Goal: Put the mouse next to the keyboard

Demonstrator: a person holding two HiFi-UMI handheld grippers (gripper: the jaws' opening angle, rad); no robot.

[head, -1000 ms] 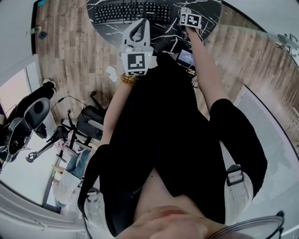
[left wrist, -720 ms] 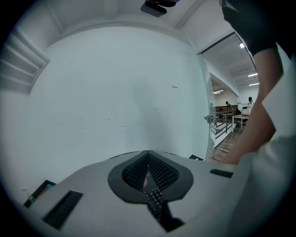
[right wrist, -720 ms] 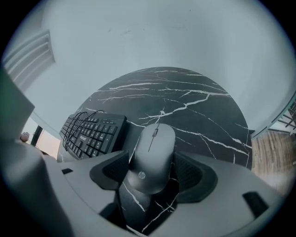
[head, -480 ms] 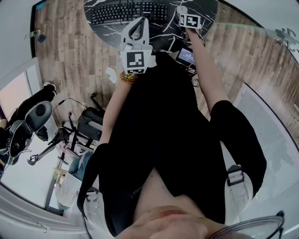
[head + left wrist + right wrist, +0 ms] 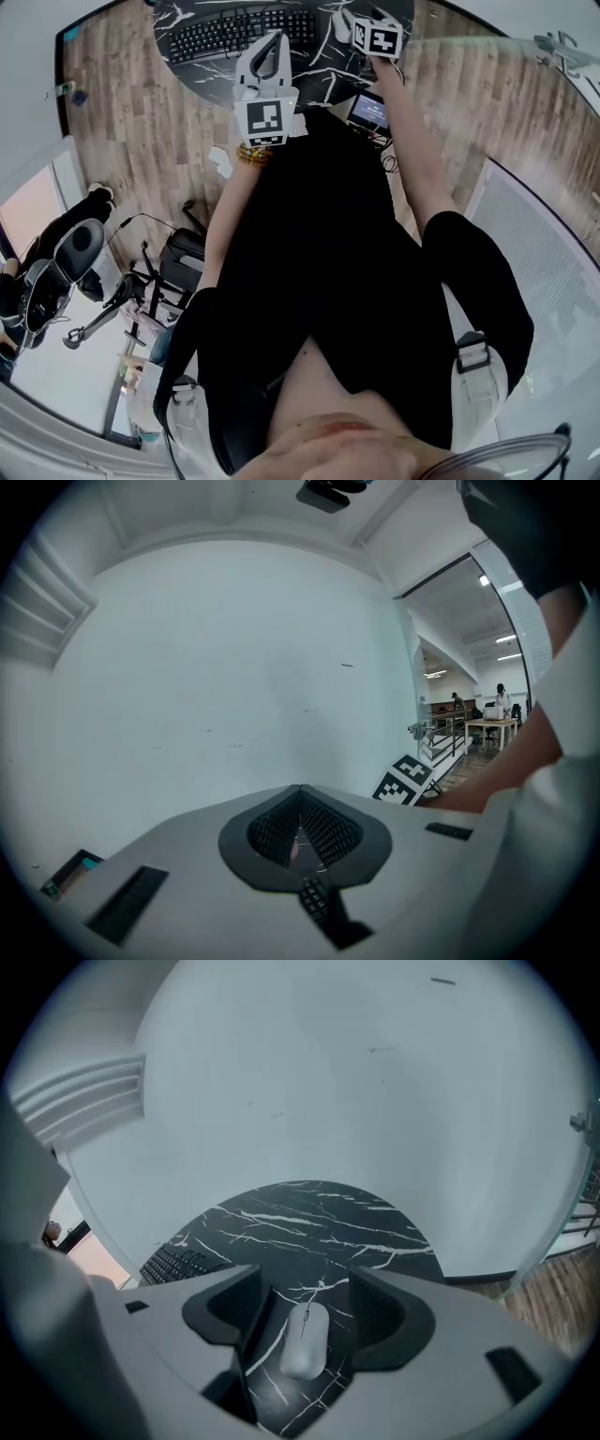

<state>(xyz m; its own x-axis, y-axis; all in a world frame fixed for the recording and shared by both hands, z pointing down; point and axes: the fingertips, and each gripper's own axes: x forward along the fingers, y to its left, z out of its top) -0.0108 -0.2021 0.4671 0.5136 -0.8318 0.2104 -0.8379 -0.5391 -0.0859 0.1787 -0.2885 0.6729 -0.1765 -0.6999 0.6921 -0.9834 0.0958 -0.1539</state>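
Note:
A grey-white mouse (image 5: 305,1340) lies on the round black marble table (image 5: 319,1208). My right gripper (image 5: 307,1303) is open, one jaw on each side of the mouse with a gap on both sides. The black keyboard (image 5: 239,33) lies at the table's left, also seen as the keyboard (image 5: 183,1262) in the right gripper view. In the head view the right gripper (image 5: 345,19) hides the mouse. My left gripper (image 5: 300,832) is shut and holds nothing; it hangs above the keyboard's near edge as the left gripper (image 5: 271,42).
A plain white wall stands just behind the table. A small lit screen (image 5: 370,112) sits by the table's near edge. Black bags and stands (image 5: 178,253) crowd the wooden floor at the left. A frosted glass panel (image 5: 534,244) runs along the right.
The head view has swung, so table and keyboard sit a little further left in the frame. Both grippers hold nearly the same places over the table.

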